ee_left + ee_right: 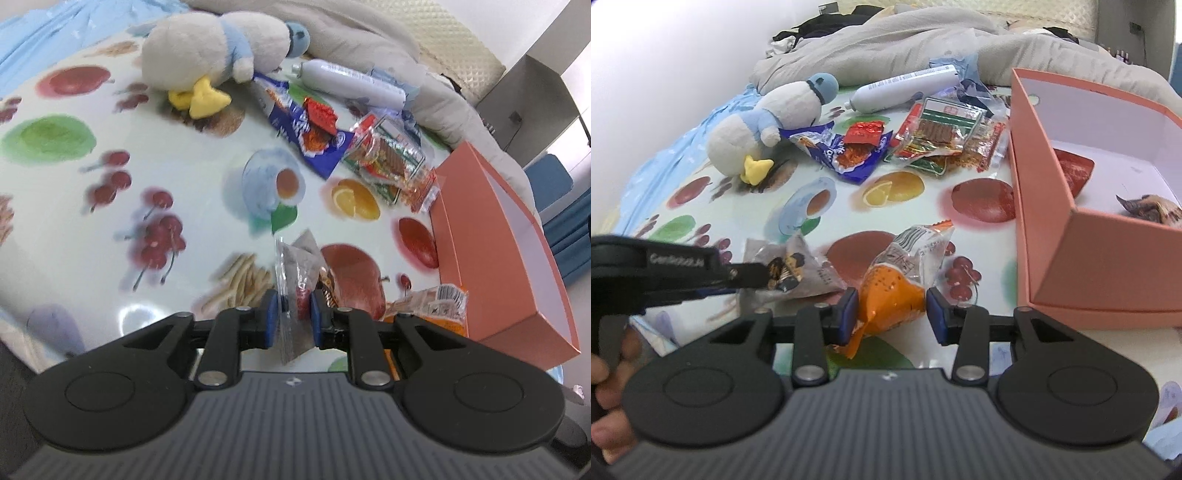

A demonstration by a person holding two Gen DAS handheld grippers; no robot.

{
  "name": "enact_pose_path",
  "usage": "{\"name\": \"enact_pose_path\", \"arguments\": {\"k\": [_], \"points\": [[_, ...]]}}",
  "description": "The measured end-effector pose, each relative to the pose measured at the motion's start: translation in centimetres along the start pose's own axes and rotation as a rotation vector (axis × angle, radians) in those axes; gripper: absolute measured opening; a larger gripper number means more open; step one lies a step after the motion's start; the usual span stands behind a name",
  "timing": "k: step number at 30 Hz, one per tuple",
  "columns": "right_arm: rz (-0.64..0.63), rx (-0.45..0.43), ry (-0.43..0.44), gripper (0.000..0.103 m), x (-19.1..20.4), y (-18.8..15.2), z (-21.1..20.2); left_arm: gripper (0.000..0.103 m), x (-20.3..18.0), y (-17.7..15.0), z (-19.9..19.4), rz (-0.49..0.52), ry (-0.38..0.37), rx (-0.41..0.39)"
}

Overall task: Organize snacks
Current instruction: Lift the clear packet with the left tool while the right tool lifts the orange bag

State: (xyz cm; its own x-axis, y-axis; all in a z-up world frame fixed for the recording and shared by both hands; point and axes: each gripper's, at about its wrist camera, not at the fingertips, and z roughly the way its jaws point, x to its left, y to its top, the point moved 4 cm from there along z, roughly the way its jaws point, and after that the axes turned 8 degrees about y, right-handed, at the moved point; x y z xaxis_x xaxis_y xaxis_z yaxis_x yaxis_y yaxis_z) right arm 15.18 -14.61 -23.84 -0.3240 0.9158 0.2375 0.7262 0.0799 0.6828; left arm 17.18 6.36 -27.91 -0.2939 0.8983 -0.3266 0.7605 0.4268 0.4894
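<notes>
Barely started: two packets sit inside the pink box (1071, 251) right of both tools. Left gripper (290, 314) pinches a grey packet (295, 280), right gripper (892, 314) clamps an orange packet (890, 295); a snack pile (923, 144) waits ahead.

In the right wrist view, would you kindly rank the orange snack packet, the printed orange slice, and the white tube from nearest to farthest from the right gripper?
1. Orange snack packet: between the right gripper's jaws.
2. Printed orange slice: mid-cloth, above the packet.
3. White tube: far back, by the grey blanket.
</notes>
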Motion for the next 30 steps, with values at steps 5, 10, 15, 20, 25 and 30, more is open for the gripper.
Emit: {"name": "enact_pose_path", "arguments": {"k": [5, 10, 15, 20, 25, 30], "points": [[0.036, -0.001, -0.019, 0.044, -0.9, -0.2, -0.4, 0.041, 0.8, -1.1, -0.1, -0.031, -0.022, 0.064], [0.080, 0.028, -0.055, 0.046, -2.3, -0.5, -0.1, 0.069, 0.9, -1.4, -0.8, 0.029, -0.001, 0.060], [0.128, 0.062, -0.074, 0.051, -3.0, -0.7, 0.1, 0.072, 0.5, -0.2, -1.2, 0.110, -0.004, 0.039], [0.181, 0.058, -0.071, 0.068, -3.3, -0.6, 0.6, 0.076, -1.6, 1.1, -0.9, 0.299, -0.032, 0.000], [0.216, 0.055, -0.084, 0.069, -3.1, -0.1, 1.9, 0.079, -3.3, 2.2, -0.1, 0.469, -0.008, -0.047], [0.227, 0.061, -0.120, 0.073, -3.6, -0.1, 3.1, 0.079, -3.6, 2.7, 1.7, 0.506, -0.005, -0.012]]}}
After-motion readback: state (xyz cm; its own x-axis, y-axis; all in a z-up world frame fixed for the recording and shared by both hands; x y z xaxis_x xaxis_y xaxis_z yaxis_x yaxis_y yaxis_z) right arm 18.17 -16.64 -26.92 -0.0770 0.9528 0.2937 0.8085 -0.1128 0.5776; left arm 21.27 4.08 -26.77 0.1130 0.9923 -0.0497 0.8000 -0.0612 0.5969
